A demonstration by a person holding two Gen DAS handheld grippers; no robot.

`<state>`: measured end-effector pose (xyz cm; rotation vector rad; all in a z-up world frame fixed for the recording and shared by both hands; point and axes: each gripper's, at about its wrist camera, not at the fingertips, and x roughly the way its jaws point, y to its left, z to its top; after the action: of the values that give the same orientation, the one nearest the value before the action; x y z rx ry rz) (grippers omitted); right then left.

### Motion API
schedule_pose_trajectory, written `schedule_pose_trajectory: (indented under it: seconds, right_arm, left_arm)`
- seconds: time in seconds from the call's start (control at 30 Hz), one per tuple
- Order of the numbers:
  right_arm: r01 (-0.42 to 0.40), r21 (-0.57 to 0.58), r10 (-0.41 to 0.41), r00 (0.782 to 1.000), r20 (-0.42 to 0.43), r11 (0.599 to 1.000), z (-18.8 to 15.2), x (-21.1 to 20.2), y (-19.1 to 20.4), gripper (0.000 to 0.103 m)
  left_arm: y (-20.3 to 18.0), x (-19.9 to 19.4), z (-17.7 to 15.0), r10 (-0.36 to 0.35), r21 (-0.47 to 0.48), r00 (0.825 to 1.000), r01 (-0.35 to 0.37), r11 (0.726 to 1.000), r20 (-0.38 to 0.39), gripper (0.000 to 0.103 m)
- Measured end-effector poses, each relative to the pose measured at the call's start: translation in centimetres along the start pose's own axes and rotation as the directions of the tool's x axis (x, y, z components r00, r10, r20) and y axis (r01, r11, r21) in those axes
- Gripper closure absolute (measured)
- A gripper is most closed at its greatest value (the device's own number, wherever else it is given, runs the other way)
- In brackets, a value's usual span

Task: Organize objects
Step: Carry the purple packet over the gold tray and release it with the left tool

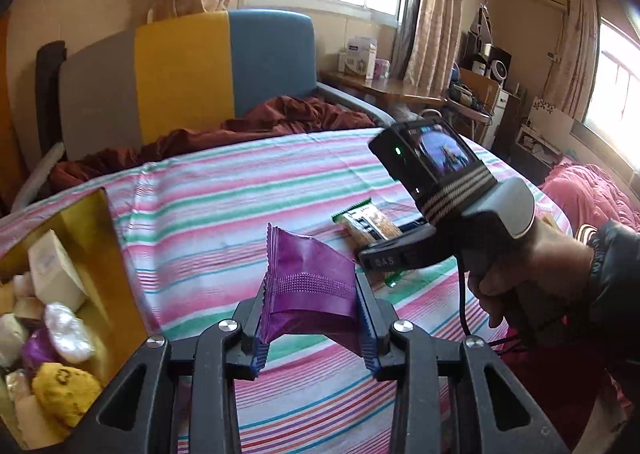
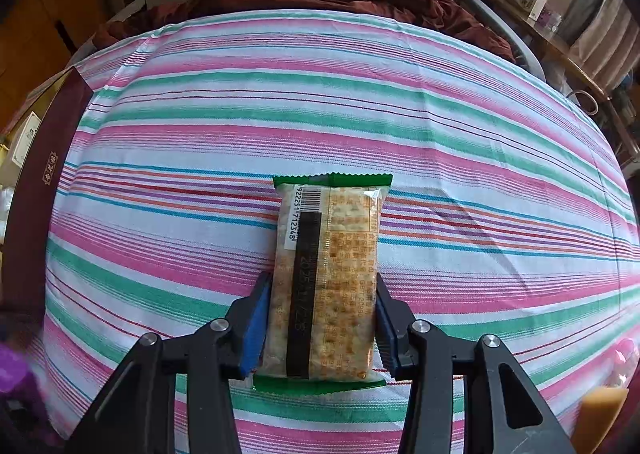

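Note:
A purple snack packet (image 1: 304, 254) hangs above the striped bedsheet (image 1: 224, 190), and my left gripper (image 1: 310, 290) is shut on its lower half. To its right a green-edged cracker packet (image 1: 368, 224) lies flat on the sheet under the right gripper's body. In the right wrist view that cracker packet (image 2: 332, 238) lies lengthwise between the jaws of my right gripper (image 2: 320, 294). Those jaws are closing, and both blue pads (image 2: 256, 318) touch its long sides. A purple blur (image 2: 12, 370) shows at the lower left edge.
A gold-lined box (image 1: 100, 254) holding several wrapped snacks stands at the left; its maroon side (image 2: 44, 190) borders the sheet. A person's hand (image 1: 532, 274) holds the right gripper. A rumpled brown blanket (image 1: 280, 118) and the headboard (image 1: 180, 70) lie beyond.

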<state>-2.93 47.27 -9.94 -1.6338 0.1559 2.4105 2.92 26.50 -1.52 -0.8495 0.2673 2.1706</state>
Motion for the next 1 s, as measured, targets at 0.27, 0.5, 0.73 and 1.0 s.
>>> schedule_pose_trajectory:
  seconds: [0.27,0.5,0.73,1.0]
  right_arm:
    - [0.016,-0.019,-0.015,1.000,0.018,1.000,0.1,0.2,0.8,0.057]
    - [0.028,-0.026,-0.027,0.999,0.027,0.999,-0.5,-0.4,0.5,0.057]
    - [0.057,-0.047,-0.055,0.998,0.034,0.997,-0.7,-0.4,1.1,0.057]
    - [0.080,-0.071,-0.078,0.996,0.038,0.994,-0.8,-0.5,1.4,0.057]
  left_arm:
    - [3.2,-3.2,-0.1,0.065,-0.046,0.996,-0.063,0.997,0.054,0.067]
    - [6.6,-4.8,-1.2,0.086,-0.118,0.995,-0.079,0.990,0.056,0.067]
    - [14.9,-8.8,-3.6,0.099,-0.325,0.990,-0.062,0.944,0.099,0.067]
    - [23.7,-13.0,-8.1,0.272,-0.475,0.962,-0.222,0.852,0.038,0.067]
